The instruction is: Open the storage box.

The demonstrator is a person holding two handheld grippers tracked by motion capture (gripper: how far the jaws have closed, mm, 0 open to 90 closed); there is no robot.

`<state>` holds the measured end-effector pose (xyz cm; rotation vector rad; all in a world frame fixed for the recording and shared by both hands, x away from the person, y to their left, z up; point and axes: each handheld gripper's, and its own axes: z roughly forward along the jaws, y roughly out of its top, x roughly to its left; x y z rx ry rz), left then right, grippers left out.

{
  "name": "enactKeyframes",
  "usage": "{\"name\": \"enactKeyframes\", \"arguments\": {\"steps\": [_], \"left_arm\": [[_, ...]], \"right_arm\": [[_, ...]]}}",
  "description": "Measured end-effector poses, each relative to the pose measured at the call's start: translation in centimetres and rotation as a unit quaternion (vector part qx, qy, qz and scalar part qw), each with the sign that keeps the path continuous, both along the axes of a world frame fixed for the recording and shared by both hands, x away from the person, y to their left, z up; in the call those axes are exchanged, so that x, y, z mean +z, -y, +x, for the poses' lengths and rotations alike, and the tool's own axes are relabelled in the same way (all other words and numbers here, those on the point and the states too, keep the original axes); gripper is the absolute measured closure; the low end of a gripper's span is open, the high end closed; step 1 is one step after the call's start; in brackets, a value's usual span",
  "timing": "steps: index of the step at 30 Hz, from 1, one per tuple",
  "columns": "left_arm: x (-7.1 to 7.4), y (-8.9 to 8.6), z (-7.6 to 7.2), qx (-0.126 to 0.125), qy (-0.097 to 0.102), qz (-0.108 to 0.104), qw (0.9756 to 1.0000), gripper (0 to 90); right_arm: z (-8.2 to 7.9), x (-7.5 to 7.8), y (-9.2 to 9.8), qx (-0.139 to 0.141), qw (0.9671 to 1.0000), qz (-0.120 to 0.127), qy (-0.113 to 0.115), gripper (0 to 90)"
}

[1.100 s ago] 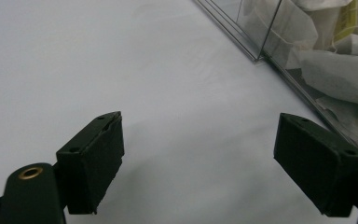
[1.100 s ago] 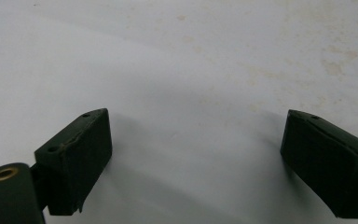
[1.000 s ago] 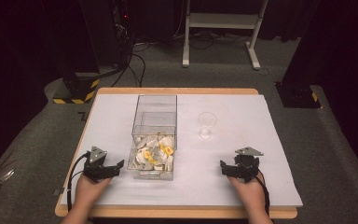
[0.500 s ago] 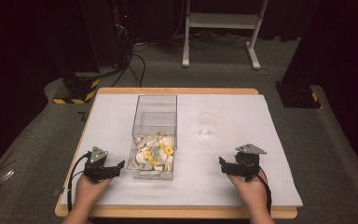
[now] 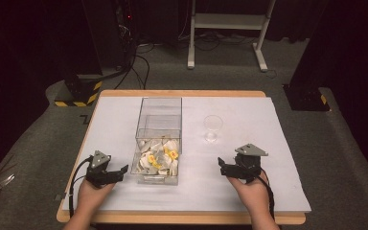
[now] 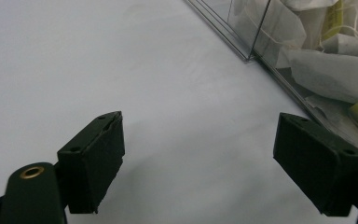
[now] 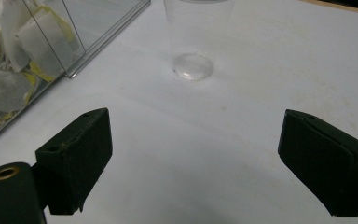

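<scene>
1. At the near left of the worktop [image 5: 115, 108], seen from the high view, the left gripper [image 5: 117, 172] rests with its jaws apart and nothing between them. Its jaws point rightward at the near end of the clear box [image 5: 158, 139], which lies just beside them.
2. Centre-left: the clear box is oblong, its long axis running from the near edge of the worktop toward the far edge. Tea bags [image 5: 159, 158] with yellow tags are heaped in its near half; the far half looks bare. Through the left gripper view the box wall [image 6: 279, 70] stands up and to the right of the jaws, the bags [image 6: 326, 70] pressed against it.
3. Centre-right: a clear cup [image 5: 212, 127] stands upright, mouth up, apart from the box and beyond the right gripper. In the right gripper view its base [image 7: 193, 66] lies ahead of the jaws, slightly left of centre.
4. Near right: the right gripper [image 5: 225, 167] is held with jaws wide apart and empty, pointing left and away from the person. By judgement it is the nearer to the cup, the left the nearer to the tea bags.
</scene>
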<state>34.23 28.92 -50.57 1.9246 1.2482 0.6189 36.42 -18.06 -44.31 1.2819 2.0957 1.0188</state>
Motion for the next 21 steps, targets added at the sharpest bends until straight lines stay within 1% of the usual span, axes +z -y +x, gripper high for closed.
{"name": "enactKeyframes", "arguments": {"steps": [5, 8, 15, 18, 21], "left_arm": [[0.0, 0.0, 0.0, -0.002, -0.002, -0.001, 1.0, 16.8], [0.0, 0.0, 0.0, -0.005, 0.001, 0.003, 1.0, 16.7], [0.0, 0.1, 0.0, -0.006, 0.001, 0.007, 1.0, 16.8], [0.0, 0.1, 0.0, -0.006, 0.002, 0.006, 1.0, 16.7], [0.0, 0.1, 0.0, -0.007, 0.002, 0.006, 1.0, 16.3]], "right_arm": [[0.1, 0.5, -0.8, 0.009, 0.9999, -0.002, 0.006, 10.4], [0.1, 0.8, -1.3, 0.013, 0.9999, 0.001, 0.008, 10.5], [0.0, 1.7, -2.8, 0.035, 0.9992, 0.002, 0.019, 10.9], [-0.1, 1.9, -3.5, 0.044, 0.9989, 0.004, 0.018, 11.0], [-0.1, 2.2, -4.3, 0.055, 0.9982, 0.003, 0.022, 11.0]]}}
